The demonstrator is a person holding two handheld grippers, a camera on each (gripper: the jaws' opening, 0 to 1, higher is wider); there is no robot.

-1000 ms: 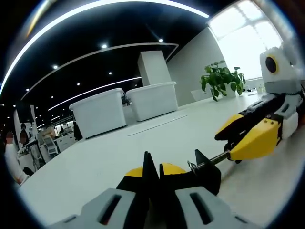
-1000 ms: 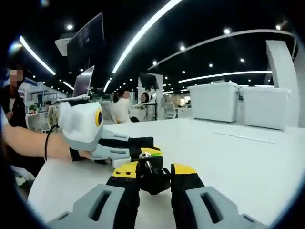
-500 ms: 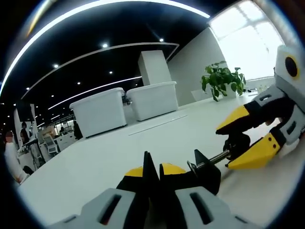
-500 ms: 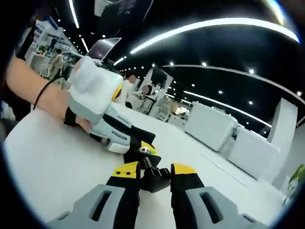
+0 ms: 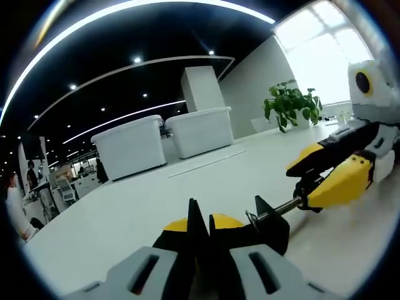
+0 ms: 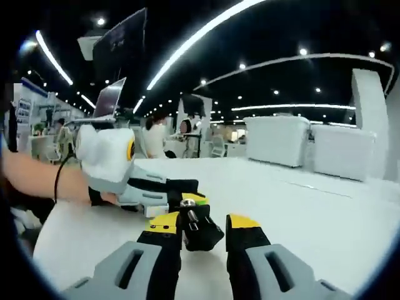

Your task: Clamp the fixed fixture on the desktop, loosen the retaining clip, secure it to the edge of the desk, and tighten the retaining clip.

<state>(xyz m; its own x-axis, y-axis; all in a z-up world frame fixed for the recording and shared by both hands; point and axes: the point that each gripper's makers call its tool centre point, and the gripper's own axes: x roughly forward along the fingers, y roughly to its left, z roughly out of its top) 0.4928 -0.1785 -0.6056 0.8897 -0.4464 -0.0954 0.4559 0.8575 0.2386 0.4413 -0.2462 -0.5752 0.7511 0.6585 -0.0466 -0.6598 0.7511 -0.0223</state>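
Note:
A black clamp fixture (image 5: 272, 229) lies low over the white desk (image 5: 125, 212). My left gripper (image 5: 203, 222) is shut on its thin body. A metal screw rod (image 5: 278, 209) runs right from it into my right gripper (image 5: 302, 186), whose yellow jaws close around the screw's end. In the right gripper view the black screw knob (image 6: 201, 232) sits pinched between my right gripper's (image 6: 204, 224) yellow-tipped jaws, the rod (image 6: 188, 211) pointing away. Beyond it my left gripper (image 6: 189, 191), white-bodied, holds the fixture's far end, with a person's hand (image 6: 37, 178) behind it.
Two white bins (image 5: 131, 147) (image 5: 201, 130) stand at the desk's far side, and a green plant (image 5: 289, 103) by the window. Wide bare desk surface (image 6: 312, 212) stretches right of the fixture. People and screens stand in the background at the left.
My right gripper rolled around the screw knob half a second ago and has rolled back to near level, still holding it. My left gripper and the fixture have stayed in place.

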